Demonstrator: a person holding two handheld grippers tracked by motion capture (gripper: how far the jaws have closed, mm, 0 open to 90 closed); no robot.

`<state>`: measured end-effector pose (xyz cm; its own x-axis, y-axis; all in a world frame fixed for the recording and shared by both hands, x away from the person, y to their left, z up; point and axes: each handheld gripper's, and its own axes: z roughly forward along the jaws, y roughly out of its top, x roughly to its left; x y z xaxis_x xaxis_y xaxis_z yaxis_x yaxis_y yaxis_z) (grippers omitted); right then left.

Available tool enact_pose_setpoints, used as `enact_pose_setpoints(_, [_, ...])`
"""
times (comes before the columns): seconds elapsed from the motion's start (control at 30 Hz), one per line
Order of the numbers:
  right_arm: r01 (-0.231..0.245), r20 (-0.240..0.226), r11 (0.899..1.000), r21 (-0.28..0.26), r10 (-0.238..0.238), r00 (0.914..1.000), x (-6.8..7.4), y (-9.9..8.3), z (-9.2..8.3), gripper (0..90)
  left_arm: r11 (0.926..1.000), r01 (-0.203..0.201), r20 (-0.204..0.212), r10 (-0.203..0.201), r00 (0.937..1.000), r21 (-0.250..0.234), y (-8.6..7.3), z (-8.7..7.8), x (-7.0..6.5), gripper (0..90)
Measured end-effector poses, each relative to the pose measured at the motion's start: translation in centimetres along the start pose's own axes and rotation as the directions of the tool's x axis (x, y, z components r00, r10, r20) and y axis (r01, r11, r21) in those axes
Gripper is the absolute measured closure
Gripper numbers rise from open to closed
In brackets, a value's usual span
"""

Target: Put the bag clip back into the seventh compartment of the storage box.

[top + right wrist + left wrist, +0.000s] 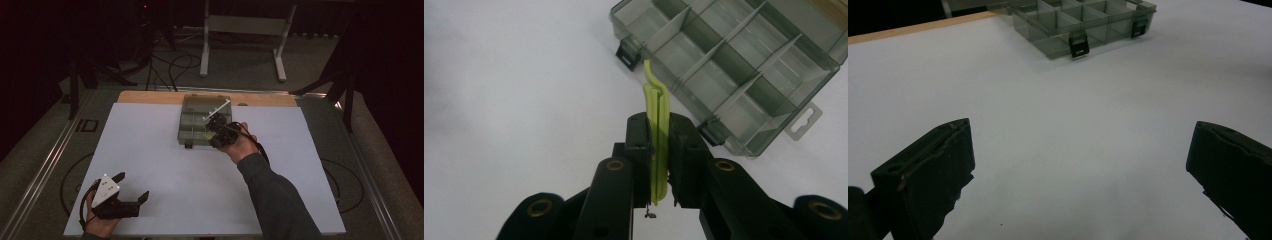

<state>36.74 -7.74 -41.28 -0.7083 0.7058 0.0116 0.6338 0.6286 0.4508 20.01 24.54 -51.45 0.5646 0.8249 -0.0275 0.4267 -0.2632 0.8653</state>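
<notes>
Tongs on the right [658, 150] were clamped on a thin yellow-green clip [657, 120], poised just short of the open divided box [744, 60]; judging by its bare compartments, sorting was barely begun; left tongs [1083, 175] gaped wide and idle over the white worktop [1073, 125].

Overhead high view, two close gripper views, shared compartment box [204, 120].
</notes>
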Motion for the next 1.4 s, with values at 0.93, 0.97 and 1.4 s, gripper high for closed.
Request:
enact_pose_setpoints(0.93, [-0.144,0.029,0.989,-0.03,0.145,0.989,-3.8,1.6,1.4,79.9,1.0,-0.006,0.004,0.006,1.0,0.005,0.0,0.1,0.0,0.0])
enact_pose_setpoints(0.97, [-0.148,0.032,0.988,-0.032,0.149,0.9883,-3.9,1.7,1.4,79.9,1.0,-0.007,0.005,0.007,1.0,0.005,0.1,0.1,0.0,0.0])
enact_pose_setpoints(1.4, [-0.187,0.026,0.981,-0.047,0.189,0.9817,-4.7,2.1,2.2,79.9,1.0,-0.007,0.006,0.007,1.0,0.005,0.0,0.2,0.0,0.0])
